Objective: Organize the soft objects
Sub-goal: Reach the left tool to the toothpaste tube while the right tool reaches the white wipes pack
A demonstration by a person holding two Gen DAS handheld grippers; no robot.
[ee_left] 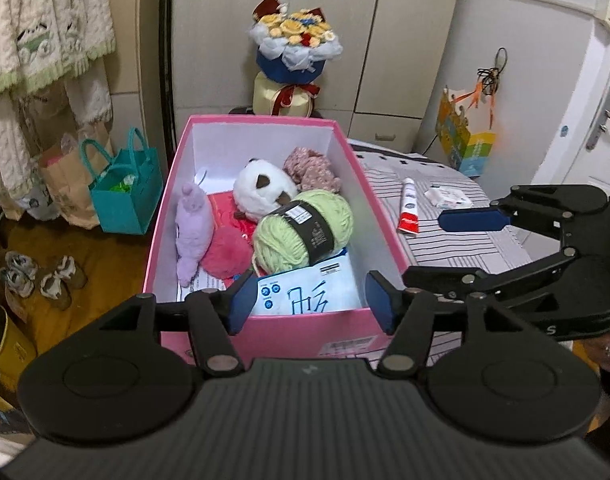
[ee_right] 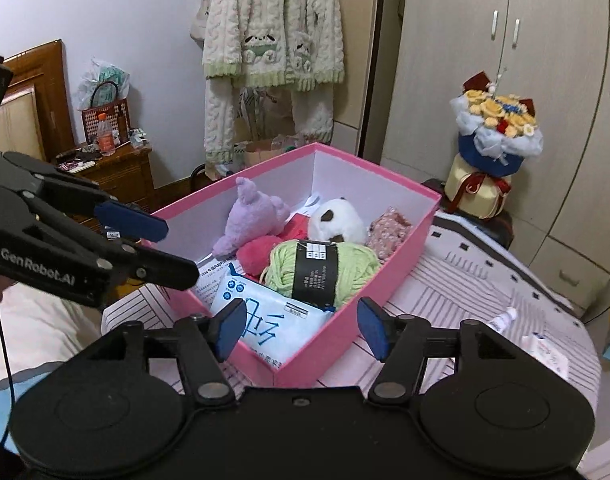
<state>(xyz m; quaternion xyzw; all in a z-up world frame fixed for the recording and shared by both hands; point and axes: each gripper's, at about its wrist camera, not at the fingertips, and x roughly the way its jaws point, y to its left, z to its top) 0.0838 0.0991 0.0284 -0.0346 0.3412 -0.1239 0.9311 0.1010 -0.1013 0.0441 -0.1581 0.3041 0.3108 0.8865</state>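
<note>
Pink box (ee_left: 265,332) holds green yarn (ee_left: 305,228) and plush toys. Left gripper (ee_left: 307,304), right gripper (ee_right: 301,330): jaws wide, empty.

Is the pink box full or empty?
Nearly full. The pink box holds a green yarn ball, a purple plush, a white plush and a wipes pack.

We are in a home bedroom. A bed with a striped cover (ee_right: 485,280) fills the near side, and tall pale wardrobe doors (ee_right: 505,60) line the wall behind it. A cream knitted cardigan (ee_right: 273,28) hangs by the wall, small shoes (ee_left: 41,276) sit on the wooden floor, a wooden nightstand (ee_right: 121,176) holds clutter, and a wrapped flower bouquet (ee_left: 295,52) stands nearby.
</note>
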